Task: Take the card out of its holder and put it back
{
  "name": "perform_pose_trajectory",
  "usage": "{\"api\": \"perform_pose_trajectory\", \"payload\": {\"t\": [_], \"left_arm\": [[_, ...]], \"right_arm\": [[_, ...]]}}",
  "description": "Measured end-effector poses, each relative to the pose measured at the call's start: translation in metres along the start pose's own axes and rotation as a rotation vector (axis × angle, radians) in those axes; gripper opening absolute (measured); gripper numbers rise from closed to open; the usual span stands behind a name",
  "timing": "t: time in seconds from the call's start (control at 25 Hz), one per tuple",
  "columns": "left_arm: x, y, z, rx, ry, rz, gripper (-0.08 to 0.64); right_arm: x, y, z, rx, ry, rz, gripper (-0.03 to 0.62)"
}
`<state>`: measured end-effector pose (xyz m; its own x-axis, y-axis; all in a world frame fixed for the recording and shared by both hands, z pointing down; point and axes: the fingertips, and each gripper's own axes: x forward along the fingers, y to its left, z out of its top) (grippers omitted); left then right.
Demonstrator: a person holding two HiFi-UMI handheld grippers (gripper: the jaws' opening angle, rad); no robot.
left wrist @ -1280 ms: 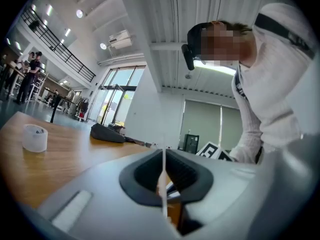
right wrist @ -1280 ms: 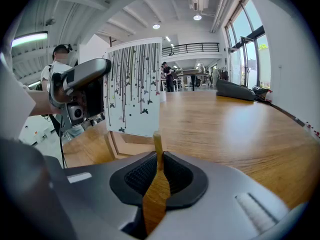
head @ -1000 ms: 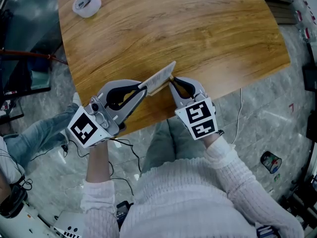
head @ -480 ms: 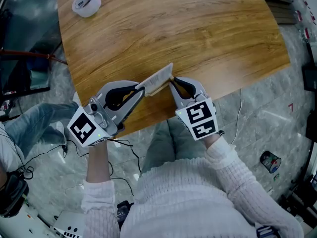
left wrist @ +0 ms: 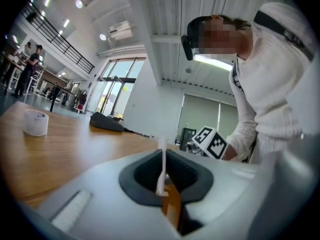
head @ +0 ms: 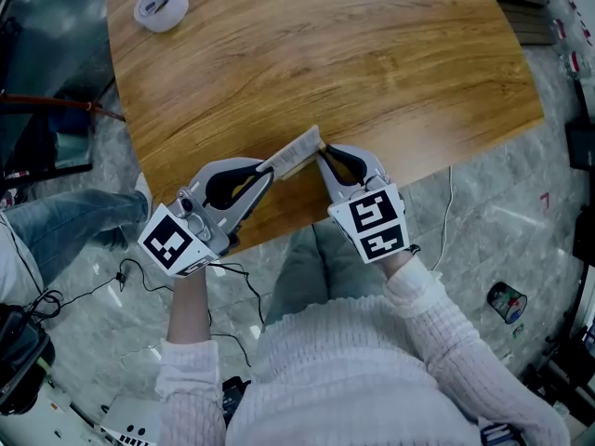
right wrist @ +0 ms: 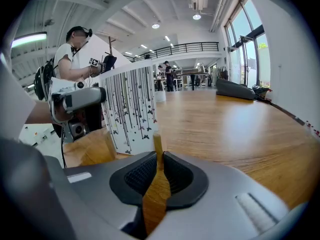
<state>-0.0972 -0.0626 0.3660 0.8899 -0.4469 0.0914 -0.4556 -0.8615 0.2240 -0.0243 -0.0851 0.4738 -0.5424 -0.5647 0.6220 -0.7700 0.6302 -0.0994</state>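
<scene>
My left gripper point(head: 270, 167) is shut on a white card point(head: 296, 151) printed with black streaks and small butterflies point(right wrist: 131, 111). In the left gripper view the card shows edge-on as a thin white strip point(left wrist: 162, 156) pinched between the dark pads. My right gripper point(head: 323, 153) meets it from the right and is shut on a thin wooden piece point(right wrist: 158, 151), part of the card holder. The holder's wooden base point(right wrist: 92, 149) shows under the card. Both grippers hover at the near edge of the wooden table point(head: 372, 54).
A roll of white tape point(head: 160, 7) lies at the table's far left corner. A dark wedge-shaped object point(right wrist: 235, 89) rests on the far side of the table. The person's knees are just below the table edge. Other people stand in the background.
My left gripper has shifted slightly to the right, and the card's far tip has dropped a little toward me. The right gripper has stayed in place.
</scene>
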Motion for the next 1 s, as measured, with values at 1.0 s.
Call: {"api": "perform_pose_trajectory", "payload": {"t": [1.0], "left_arm": [[-0.022,0.011,0.009,-0.099,-0.126,0.203,0.089]], "right_arm": [[-0.019,0.003,0.021,-0.025,-0.018,0.062,0.064]]}}
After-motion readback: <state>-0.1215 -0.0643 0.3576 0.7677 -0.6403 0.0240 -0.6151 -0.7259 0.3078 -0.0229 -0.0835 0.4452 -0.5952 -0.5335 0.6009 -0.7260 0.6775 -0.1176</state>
